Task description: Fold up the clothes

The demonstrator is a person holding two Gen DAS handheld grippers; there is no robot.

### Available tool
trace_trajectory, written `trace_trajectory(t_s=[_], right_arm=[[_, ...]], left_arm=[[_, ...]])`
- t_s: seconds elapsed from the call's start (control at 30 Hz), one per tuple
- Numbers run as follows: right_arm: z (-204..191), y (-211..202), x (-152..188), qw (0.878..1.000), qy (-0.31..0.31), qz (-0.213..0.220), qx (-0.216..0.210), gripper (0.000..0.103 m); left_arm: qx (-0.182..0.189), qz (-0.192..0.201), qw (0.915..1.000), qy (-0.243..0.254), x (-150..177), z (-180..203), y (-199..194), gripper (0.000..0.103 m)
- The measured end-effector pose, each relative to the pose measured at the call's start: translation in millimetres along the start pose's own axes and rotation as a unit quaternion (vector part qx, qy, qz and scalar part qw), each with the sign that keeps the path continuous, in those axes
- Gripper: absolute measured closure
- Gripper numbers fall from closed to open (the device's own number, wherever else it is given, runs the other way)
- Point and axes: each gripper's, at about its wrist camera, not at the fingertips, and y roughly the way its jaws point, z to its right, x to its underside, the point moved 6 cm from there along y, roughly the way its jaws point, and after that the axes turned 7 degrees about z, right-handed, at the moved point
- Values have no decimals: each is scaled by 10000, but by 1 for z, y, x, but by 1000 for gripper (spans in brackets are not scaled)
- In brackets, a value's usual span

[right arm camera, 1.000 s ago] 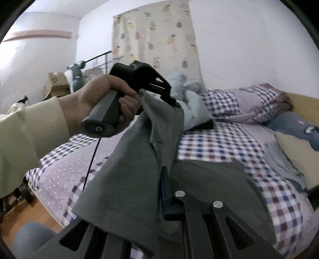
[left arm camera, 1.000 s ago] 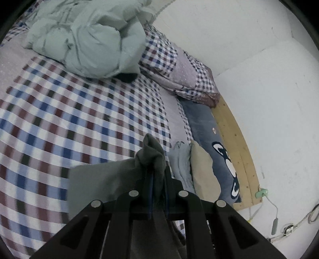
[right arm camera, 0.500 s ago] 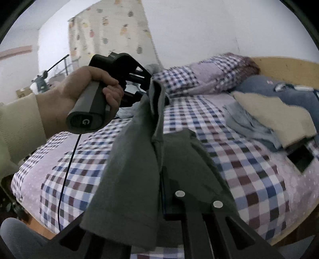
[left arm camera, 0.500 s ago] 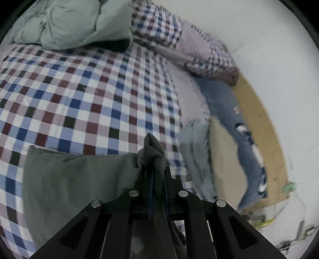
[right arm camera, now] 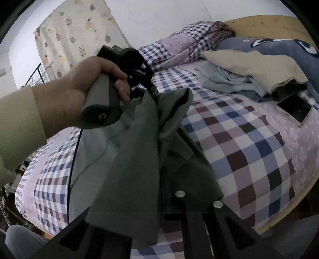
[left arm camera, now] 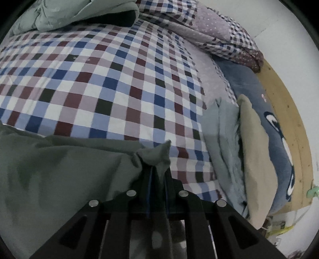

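Grey-green cotton garment (left arm camera: 59,175) sits closest to me, partly spread on the checked bedsheet (left arm camera: 111,79), one corner pinched tight in my left gripper (left arm camera: 157,169), another bunch of its edge clamped in my right gripper (right arm camera: 162,179). Compared with a second ago, left gripper has dropped low toward the mattress and the cloth now lies wider and flatter under it instead of hanging; right view shows the lifted edge carried further over the bed. My read: I'm mid-fold, laying one layer down over the rest, not yet flattened since a ridge of fabric stands up between the two holds. My left hand (right arm camera: 85,87) with pale ribbed sleeve (right arm camera: 18,123) blocks part of the right view. Just beyond, on the right side, a stack of folded pale blue and beige clothes (left arm camera: 239,143) sits near the garment's corner, could crowd the fold. Black flat phone-like slab (right arm camera: 295,107) beside that stack. Farther: blue cartoon pillow (left arm camera: 265,111), rumpled mint quilt (left arm camera: 65,14), wooden headboard (left arm camera: 289,111), fruit-print curtain (right arm camera: 75,35).
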Motion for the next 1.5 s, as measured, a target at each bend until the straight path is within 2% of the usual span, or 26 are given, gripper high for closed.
trace_trajectory(t_s=[0.07, 0.1, 0.13, 0.17, 0.2, 0.23, 0.3, 0.4, 0.5, 0.6, 0.73, 0.9, 0.93, 1.03, 1.07, 1.2, 1.27, 1.37, 1.47, 1.5], right_arm=[[8, 0, 1, 9999, 109, -75, 82, 98], [13, 0, 1, 9997, 164, -112, 123, 98], [17, -1, 1, 9995, 218, -150, 164, 96], [21, -1, 1, 9992, 273, -187, 205, 96], [25, -1, 2, 9989, 327, -224, 246, 96], [29, -1, 2, 9985, 382, -262, 287, 96], [37, -2, 2, 9975, 491, -336, 369, 96], [47, -3, -1, 9966, 589, -390, 423, 98], [53, -7, -11, 9966, 616, -381, 401, 98], [59, -10, -20, 9965, 643, -372, 379, 98], [68, -14, -32, 9964, 679, -359, 350, 96], [78, -19, -47, 9963, 724, -344, 314, 90], [77, -17, -51, 9965, 705, -354, 264, 86], [60, -1, -71, 9976, 532, -432, -54, 64], [54, 4, -77, 9977, 474, -458, -160, 60], [33, 26, -103, 9966, 239, -566, -555, 55], [27, 47, -116, 9959, 106, -642, -636, 51], [24, 82, -130, 9946, -3, -791, -665, 51], [24, 120, -137, 9924, 54, -996, -721, 51], [24, 132, -139, 9916, 80, -1036, -772, 51]], left_arm=[[266, -34, 9996, -57, -3, 4, 1, 94], [348, -4, 9994, -23, -5, 6, -2, 88], [430, 27, 9991, 11, -7, 7, -5, 75], [516, 65, 9986, 45, -9, 9, -9, 68], [652, 184, 9977, 76, -13, 8, -18, 53], [782, 299, 9964, 106, -16, 8, -26, 42], [924, 463, 9945, 143, -23, 0, -45, 35], [1030, 676, 9922, 205, -31, -20, -76, 34], [927, 1016, 9900, 317, -32, -55, -109, 20], [820, 1351, 9865, 427, -33, -91, -142, 20], [722, 1515, 9854, 275, -28, -145, -163, 20], [809, 1439, 9863, -41, -14, -187, -157, 20], [848, 1364, 9870, -85, -10, -191, -151, 20], [1058, 1142, 9878, -53, -5, -193, -138, 20], [1126, 1091, 9876, -22, -5, -191, -134, 20], [1123, 875, 9897, 154, -11, -184, -118, 20], [1107, 815, 9903, 200, -13, -182, -110, 20], [984, 862, 9914, 92, -13, -184, -97, 21], [888, 940, 9915, 109, -15, -183, -89, 29], [870, 901, 9921, 70, -17, -182, -86, 35]])
